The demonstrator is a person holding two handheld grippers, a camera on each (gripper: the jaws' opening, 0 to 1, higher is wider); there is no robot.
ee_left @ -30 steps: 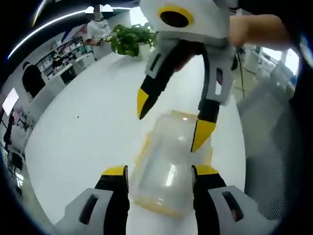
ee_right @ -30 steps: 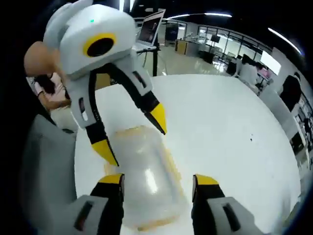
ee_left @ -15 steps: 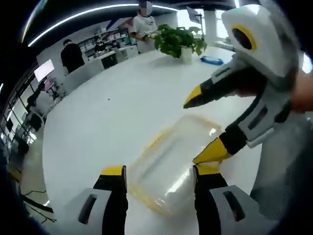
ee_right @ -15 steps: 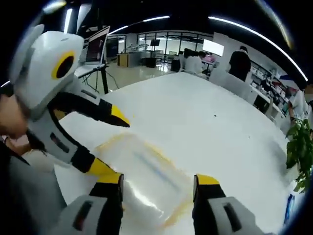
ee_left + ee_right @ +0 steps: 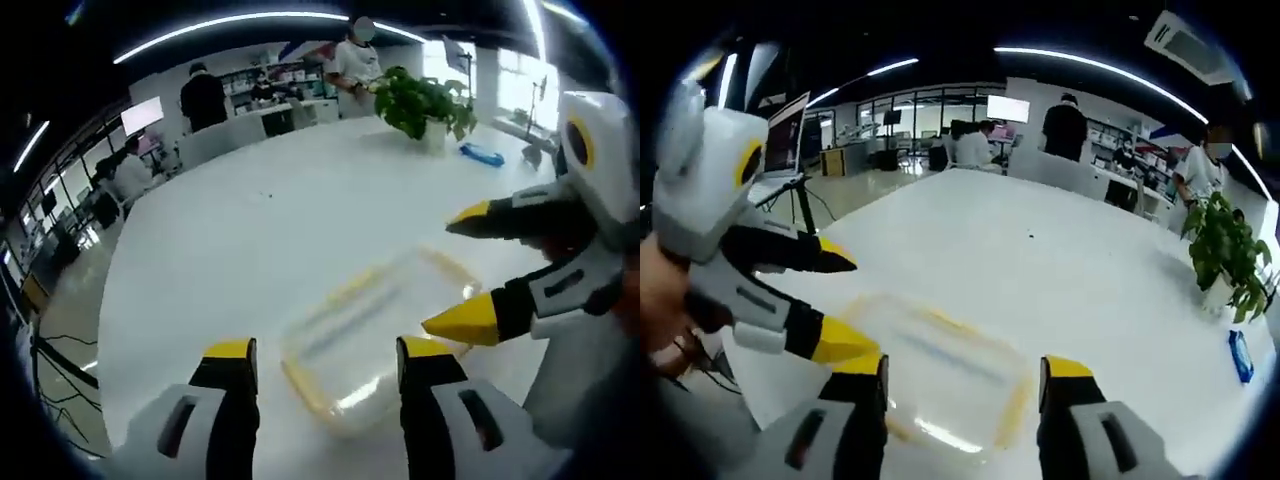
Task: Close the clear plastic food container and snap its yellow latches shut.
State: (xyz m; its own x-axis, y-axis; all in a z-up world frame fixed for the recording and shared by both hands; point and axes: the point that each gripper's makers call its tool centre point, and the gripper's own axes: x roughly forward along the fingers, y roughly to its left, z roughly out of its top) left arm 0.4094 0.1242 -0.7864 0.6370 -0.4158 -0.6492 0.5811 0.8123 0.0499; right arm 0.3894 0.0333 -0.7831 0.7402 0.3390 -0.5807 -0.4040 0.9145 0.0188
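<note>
Container (image 5: 375, 335), clear with yellow latches, lay flat on the white table (image 5: 250, 240) just ahead of your left gripper (image 5: 325, 352) and right gripper (image 5: 965, 368), whose jaws were both spread apart, holding nothing.

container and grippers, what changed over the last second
Both grippers swung around the container from facing each other end-on to sitting at its adjacent sides: the right gripper now enters sideways. Nothing was gripped or released. The container stayed flat on the white table, both grippers open.
</note>
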